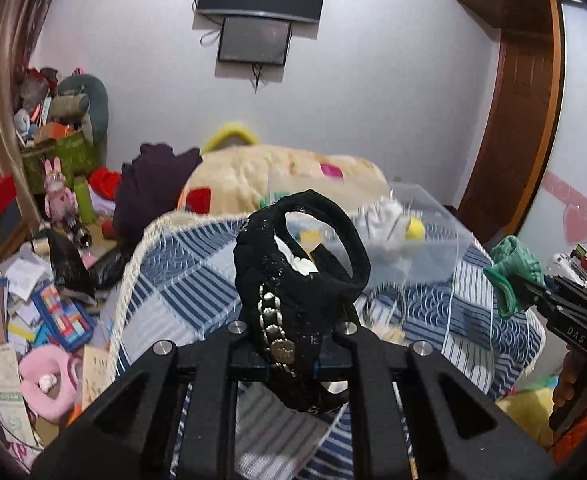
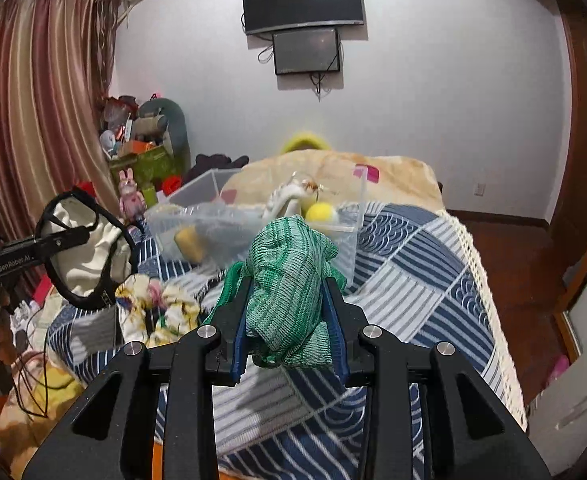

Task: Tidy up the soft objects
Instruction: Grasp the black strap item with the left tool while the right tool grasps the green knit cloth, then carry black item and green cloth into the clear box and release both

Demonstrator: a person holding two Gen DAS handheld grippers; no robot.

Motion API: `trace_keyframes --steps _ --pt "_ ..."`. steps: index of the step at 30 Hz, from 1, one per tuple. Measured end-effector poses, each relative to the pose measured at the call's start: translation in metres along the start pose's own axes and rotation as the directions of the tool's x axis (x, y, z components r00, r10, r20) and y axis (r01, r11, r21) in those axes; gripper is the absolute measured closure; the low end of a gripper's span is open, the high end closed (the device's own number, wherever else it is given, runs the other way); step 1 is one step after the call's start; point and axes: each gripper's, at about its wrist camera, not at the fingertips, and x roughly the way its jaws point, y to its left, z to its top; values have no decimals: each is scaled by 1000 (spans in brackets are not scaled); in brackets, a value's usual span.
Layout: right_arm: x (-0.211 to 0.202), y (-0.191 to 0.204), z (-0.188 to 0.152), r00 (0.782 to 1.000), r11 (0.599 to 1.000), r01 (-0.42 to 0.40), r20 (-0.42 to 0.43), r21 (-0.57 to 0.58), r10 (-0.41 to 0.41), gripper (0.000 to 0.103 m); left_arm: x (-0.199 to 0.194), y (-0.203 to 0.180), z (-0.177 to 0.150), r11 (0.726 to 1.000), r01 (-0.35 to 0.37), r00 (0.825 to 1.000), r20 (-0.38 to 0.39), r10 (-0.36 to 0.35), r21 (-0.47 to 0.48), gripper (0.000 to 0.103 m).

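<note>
Green knit cloth (image 2: pixel 289 288) between jaws

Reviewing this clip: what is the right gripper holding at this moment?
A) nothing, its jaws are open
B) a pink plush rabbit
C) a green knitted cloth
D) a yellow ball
C: in the right wrist view the right gripper is shut on the green knitted cloth, bunched between its fingers, while the yellow ball lies in the clear plastic box on the bed.
</note>
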Motion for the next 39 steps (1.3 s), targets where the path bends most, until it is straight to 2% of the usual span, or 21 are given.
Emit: trace_keyframes --steps 9,21,29,39 --pt "8 -5 28 999 1000 5 48 -7 -5 73 8 -9 36 1000 -4 996 95 4 -2 91" --pt "34 -3 72 995 999 22 93 -35 -19 73 44 -16 72 999 -32 988 152 30 9 91" --pt "58 3 82 996 998 32 82 -60 -27 73 84 -10 76 999 -44 992 118 45 -14 91" --pt "97 4 70 999 996 42 -19 -85 -44 73 130 -17 65 998 -62 998 26 62 -9 91"
